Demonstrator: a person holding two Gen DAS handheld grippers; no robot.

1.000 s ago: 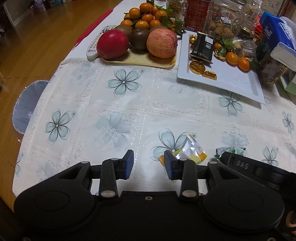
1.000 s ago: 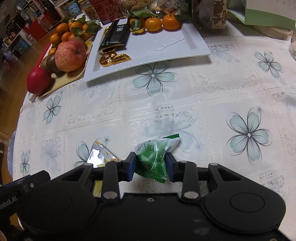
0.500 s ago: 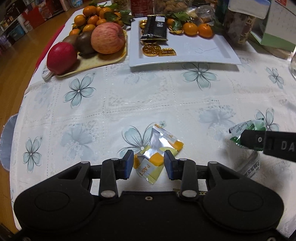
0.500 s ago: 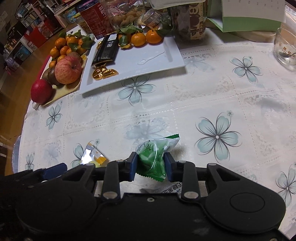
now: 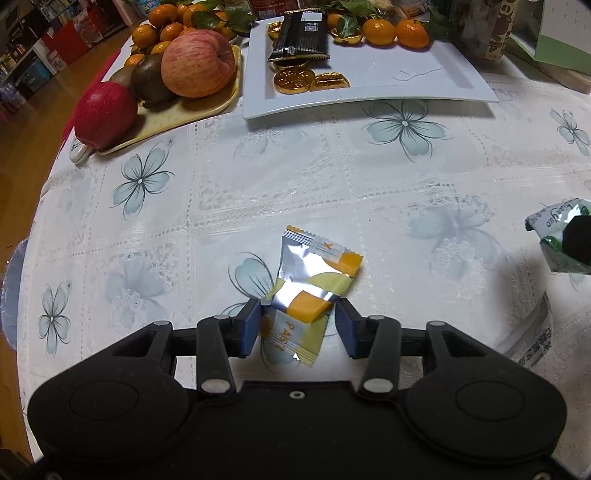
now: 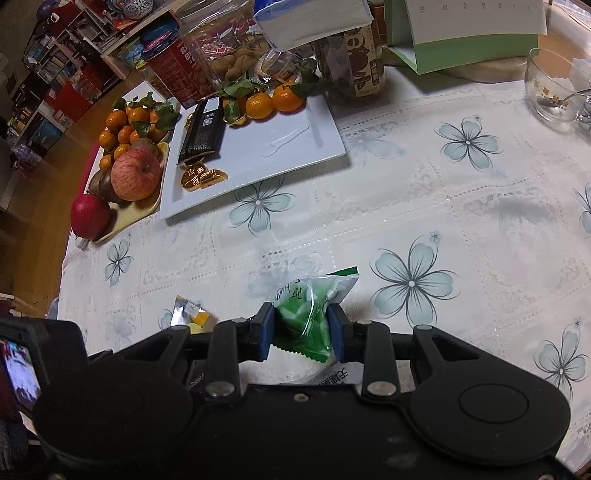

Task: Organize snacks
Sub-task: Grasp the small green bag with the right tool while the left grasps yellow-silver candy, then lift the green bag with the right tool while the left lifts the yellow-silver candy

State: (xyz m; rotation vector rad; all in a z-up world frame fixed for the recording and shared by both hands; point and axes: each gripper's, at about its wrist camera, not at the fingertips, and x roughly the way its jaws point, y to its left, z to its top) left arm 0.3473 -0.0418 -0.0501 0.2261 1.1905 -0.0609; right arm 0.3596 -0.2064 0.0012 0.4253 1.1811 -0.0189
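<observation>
Straddling a yellow-and-silver snack packet (image 5: 314, 291), the left gripper (image 5: 300, 326) hangs over the counter (image 5: 332, 184) with its jaws spread; they have just been opening wider, and the packet lies flat on the flowered cloth between them, its near half inside the gap and its silver end reaching out ahead of the tips. The blue pad on the left looks to be right at the packet's edge, while the one on the right stands clear of it, so nothing is pinched. The right gripper (image 6: 301, 328) has its jaws closed on a green snack packet (image 6: 310, 314), pads pressing both sides of the wrapper, whose white-and-green end sticks out ahead of the tips; from the left wrist view this same green packet shows at the far right, well off to the right of the left jaws. Below the right jaws lies a white wrapper (image 6: 332, 376) with printed characters. Far ahead of both jaws sits a white rectangular plate (image 5: 406, 85) carrying a black packet (image 5: 301, 35), gold foil coins (image 5: 295, 79) and mandarins (image 5: 395, 31) with leaves. Beside it, to the left, a yellow tray (image 5: 207, 107) holds apples (image 5: 197, 62), a kiwi and more mandarins. A glass bowl (image 6: 550, 88) stands far ahead and right of the right jaws.
</observation>
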